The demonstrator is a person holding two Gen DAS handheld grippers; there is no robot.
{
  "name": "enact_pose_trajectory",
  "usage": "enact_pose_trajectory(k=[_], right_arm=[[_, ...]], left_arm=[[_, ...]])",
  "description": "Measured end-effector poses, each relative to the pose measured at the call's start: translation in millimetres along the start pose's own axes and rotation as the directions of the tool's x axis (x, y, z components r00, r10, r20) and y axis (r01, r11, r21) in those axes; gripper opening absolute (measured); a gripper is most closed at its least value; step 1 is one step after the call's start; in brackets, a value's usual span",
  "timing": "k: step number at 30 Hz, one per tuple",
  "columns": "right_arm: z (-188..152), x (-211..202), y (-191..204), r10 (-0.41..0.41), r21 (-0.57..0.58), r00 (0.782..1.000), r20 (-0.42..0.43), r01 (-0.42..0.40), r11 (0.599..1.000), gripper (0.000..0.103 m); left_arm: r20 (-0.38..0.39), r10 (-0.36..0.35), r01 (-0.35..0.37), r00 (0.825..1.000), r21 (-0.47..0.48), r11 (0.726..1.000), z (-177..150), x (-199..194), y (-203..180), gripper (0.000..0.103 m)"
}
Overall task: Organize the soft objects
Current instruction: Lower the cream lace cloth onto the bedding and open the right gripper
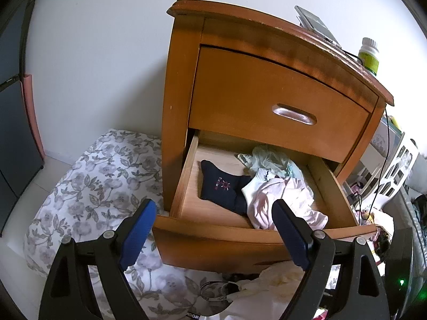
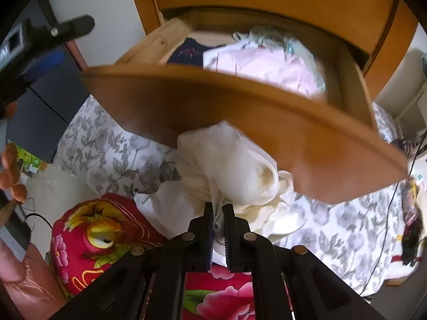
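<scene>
So here's where I'm at: my right claw (image 2: 218, 213) is pinched tight on a bunched-up cream-white piece of soft fabric (image 2: 226, 168), with a fold of it squeezed between the two black fingers. I've got it by one gathered bit so the rest hangs as a loose puffy wad instead of trailing. It's up in the air just below the front edge of the open lower wooden drawer (image 1: 213, 236), so my guess is the next thing is lifting it over that front edge and dropping it in.

My left claw (image 1: 213, 229) is spread wide with nothing in it, hovering in front of the drawer's front left corner. Feels like it's there to steady the drawer or poke things aside if needed.

The drawer sits pulled out of the orange-brown wooden nightstand (image 1: 181, 85); the upper drawer is shut. Inside, a dark navy sock with a small stitched logo (image 1: 224, 186) lies toward the left side, and a crumpled pale pink garment (image 1: 283, 200) is piled at the front right, spilling a little over the front edge. A pale green crumpled cloth (image 1: 269, 157) is at the back. So the free space is the left front corner.

The cream fabric looks thin, wrinkly and floppy, a bit sheer maybe. The right view is blurry, so I can't tell what garment it is.
</scene>
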State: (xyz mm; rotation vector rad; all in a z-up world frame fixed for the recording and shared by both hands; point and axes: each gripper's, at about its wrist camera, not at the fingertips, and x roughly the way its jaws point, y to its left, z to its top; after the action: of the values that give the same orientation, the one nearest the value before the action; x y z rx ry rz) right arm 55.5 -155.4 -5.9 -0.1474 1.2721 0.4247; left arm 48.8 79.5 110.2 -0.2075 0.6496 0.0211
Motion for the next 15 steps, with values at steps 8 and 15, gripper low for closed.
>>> enact_pose_trajectory(k=[8, 15], right_arm=[[-8.3, 9.5, -2.1, 0.021, 0.028, 1.000, -0.006, -0.021, 0.999, 0.007], [-6.4, -13.8, -10.6, 0.014, 0.085, 0.996, 0.084, -0.021, 0.996, 0.010]], left_arm=[[-0.011, 0.008, -0.008, 1.000, 0.016, 1.000, -2.1, 0.7, -2.7, 0.089], [-0.020, 0.018, -0.018, 1.000, 0.036, 0.999, -4.7, -1.8, -6.7, 0.089]])
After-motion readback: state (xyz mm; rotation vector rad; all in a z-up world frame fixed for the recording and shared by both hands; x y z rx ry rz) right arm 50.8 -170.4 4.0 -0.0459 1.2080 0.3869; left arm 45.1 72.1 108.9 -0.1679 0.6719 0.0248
